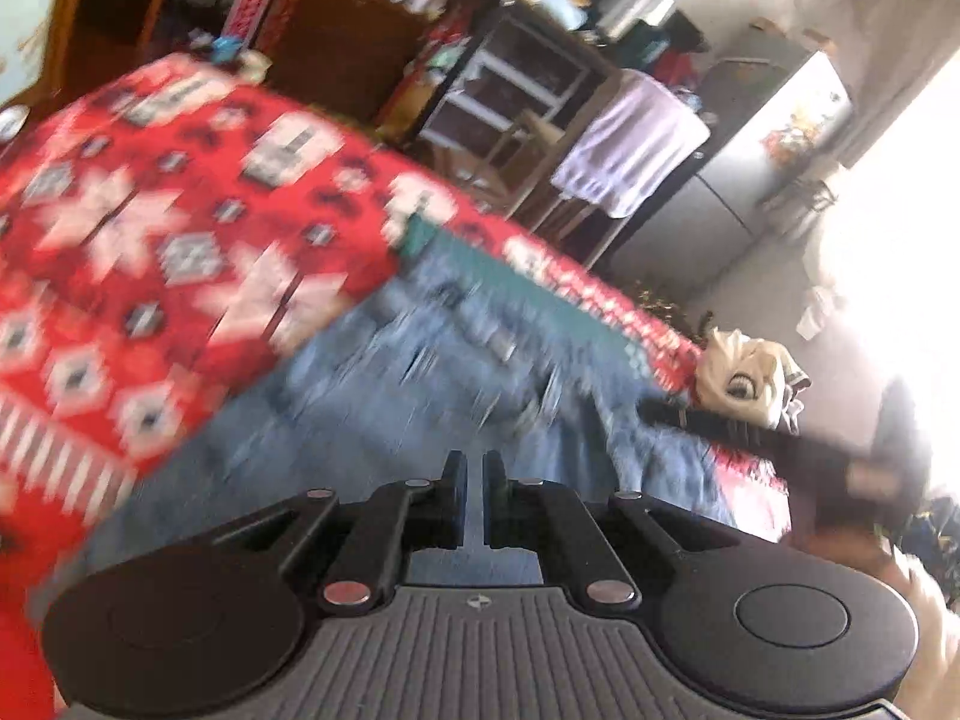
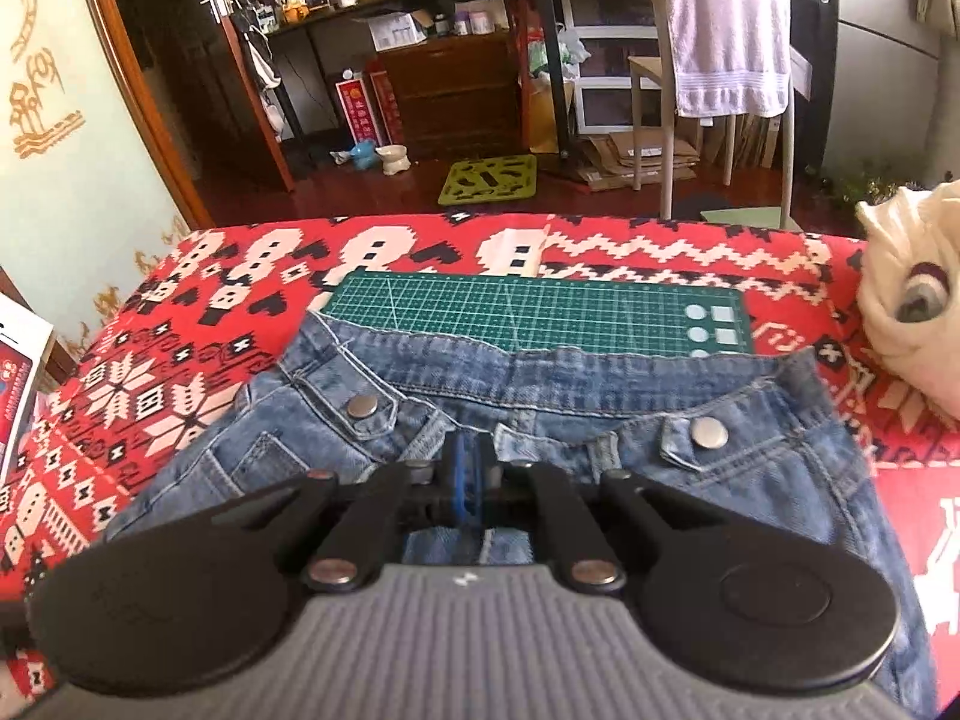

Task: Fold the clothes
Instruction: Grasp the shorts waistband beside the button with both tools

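Note:
Blue jeans (image 2: 750, 456) lie waistband-up on a red patterned cloth (image 2: 180, 360), their top edge over a green cutting mat (image 2: 540, 312). My right gripper (image 2: 469, 450) sits at the middle of the waist between two metal buttons. Its fingers are shut on bunched denim at the fly. The left wrist view is tilted and motion-blurred. It shows the jeans (image 1: 420, 372) spread ahead of my left gripper (image 1: 474, 465), whose fingers stand almost together above the denim. Blur hides whether any fabric is between them. The right gripper (image 1: 810, 462) appears there as a dark smear at the jeans' far side.
A cream stuffed toy (image 2: 900, 300) rests on the cloth to the right of the jeans. A printed box (image 2: 15, 372) is at the left edge. Beyond the surface stand a chair draped with a pale towel (image 2: 726, 30), shelves and a dark cabinet.

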Available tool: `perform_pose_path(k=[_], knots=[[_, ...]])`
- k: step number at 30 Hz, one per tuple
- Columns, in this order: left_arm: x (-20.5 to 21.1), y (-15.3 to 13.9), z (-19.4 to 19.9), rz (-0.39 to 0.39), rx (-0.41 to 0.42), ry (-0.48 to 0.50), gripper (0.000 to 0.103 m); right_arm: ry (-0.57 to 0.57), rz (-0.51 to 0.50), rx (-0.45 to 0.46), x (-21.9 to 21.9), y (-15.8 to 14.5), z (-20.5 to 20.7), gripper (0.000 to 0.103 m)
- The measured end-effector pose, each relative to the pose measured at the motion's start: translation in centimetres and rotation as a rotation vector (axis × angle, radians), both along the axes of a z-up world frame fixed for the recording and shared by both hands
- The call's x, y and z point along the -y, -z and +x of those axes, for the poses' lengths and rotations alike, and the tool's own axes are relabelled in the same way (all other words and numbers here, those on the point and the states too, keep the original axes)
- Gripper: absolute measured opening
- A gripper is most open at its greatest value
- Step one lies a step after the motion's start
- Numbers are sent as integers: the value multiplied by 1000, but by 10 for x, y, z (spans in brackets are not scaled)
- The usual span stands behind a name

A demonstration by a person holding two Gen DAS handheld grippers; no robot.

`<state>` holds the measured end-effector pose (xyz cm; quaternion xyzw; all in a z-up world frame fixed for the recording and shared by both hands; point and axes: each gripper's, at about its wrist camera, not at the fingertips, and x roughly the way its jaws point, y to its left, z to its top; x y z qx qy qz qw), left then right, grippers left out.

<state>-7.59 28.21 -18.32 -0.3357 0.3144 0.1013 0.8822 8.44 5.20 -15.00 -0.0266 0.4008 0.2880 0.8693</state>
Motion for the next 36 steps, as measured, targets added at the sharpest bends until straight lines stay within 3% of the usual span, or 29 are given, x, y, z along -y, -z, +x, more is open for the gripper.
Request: perform_pose_path(k=[4, 8, 15, 22, 27, 32, 36], knots=[[-8, 0, 48, 33, -34, 40, 3, 10, -5, 6, 19, 0, -4, 5], [-5, 7, 79, -15, -46, 92, 3, 6, -16, -7, 29, 10, -3, 9], [22, 19, 105, -19, -77, 172, 3, -32, -2, -16, 7, 27, 6, 9], [28, 29, 110, -69, -87, 190, 3, -62, -78, 31, -18, 38, 24, 8], [37, 29, 112, -133, -51, 255, 5, 0, 73, -54, 6, 33, 40, 8], [55, 37, 123, -145, -72, 298, 6, 29, 113, -72, 40, 22, 26, 9], [63, 41, 129, -124, -92, 309, 14, 60, 138, -88, 65, 21, 10, 9]])
